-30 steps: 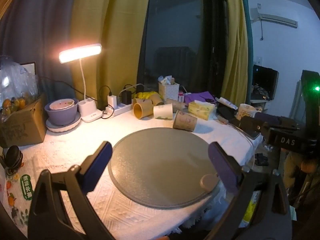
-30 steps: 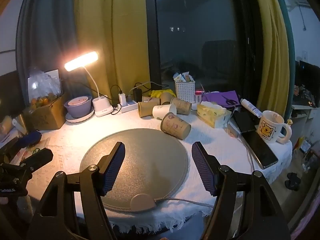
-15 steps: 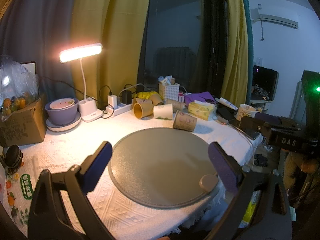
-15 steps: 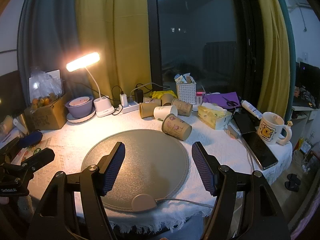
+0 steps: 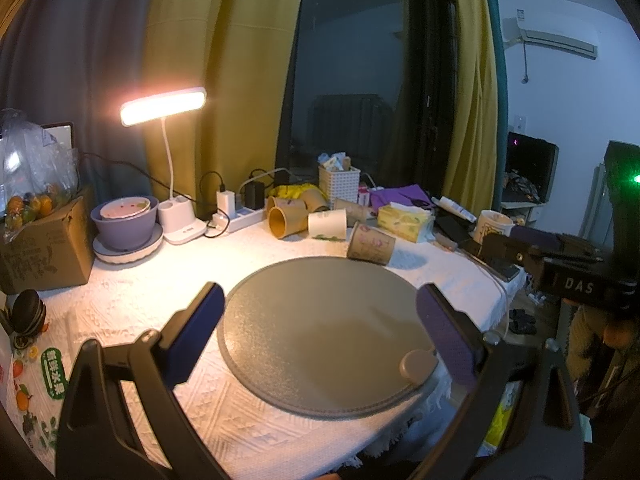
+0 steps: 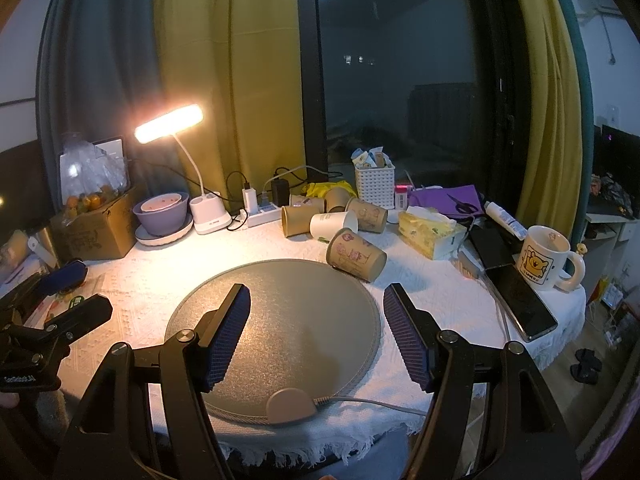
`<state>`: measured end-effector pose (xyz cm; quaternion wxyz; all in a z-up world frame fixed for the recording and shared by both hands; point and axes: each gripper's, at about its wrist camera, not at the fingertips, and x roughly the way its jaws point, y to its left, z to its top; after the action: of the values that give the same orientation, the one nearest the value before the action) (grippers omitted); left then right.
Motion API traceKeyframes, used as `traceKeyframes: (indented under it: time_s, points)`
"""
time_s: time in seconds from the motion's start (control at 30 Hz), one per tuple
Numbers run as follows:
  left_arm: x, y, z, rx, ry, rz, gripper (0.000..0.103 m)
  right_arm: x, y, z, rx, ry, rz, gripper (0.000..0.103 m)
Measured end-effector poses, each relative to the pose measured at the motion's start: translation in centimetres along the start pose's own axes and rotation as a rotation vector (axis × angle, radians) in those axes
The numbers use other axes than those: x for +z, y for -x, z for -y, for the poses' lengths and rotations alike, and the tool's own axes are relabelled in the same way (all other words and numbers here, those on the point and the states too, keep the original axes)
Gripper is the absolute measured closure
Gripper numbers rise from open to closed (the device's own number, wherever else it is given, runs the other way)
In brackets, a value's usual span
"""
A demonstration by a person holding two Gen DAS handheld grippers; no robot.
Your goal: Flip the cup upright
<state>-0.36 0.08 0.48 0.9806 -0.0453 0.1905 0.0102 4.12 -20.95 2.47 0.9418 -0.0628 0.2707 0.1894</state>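
A brown paper cup (image 6: 356, 255) with cartoon prints lies on its side at the far edge of the round grey mat (image 6: 280, 320); it also shows in the left wrist view (image 5: 371, 243). My right gripper (image 6: 317, 336) is open and empty, low over the mat's near part, well short of the cup. My left gripper (image 5: 320, 334) is open and empty over the mat (image 5: 320, 320) from the left side. The left gripper (image 6: 52, 300) shows at the left in the right wrist view; the right gripper (image 5: 560, 272) shows at the right in the left wrist view.
Several more paper cups (image 6: 320, 216) lie tipped behind the mat. A tissue pack (image 6: 430, 232), phones (image 6: 520, 300) and a mug (image 6: 544, 258) are at the right. A desk lamp (image 6: 200, 208), purple bowl (image 6: 160, 212), cardboard box (image 6: 96, 232) and power strip (image 6: 260, 212) stand at the back left.
Both grippers have stayed open and nearly still; the right wrist view has shifted very slightly. The cup has not moved.
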Motion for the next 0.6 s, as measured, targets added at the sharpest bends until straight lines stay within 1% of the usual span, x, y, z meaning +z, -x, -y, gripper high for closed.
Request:
traceKeyframes:
  time_s: [0.6]
  points:
    - [0.01, -0.01, -0.12, 0.0, 0.002, -0.001, 0.005, 0.24, 0.03, -0.4, -0.001, 0.0, 0.0, 0.031]
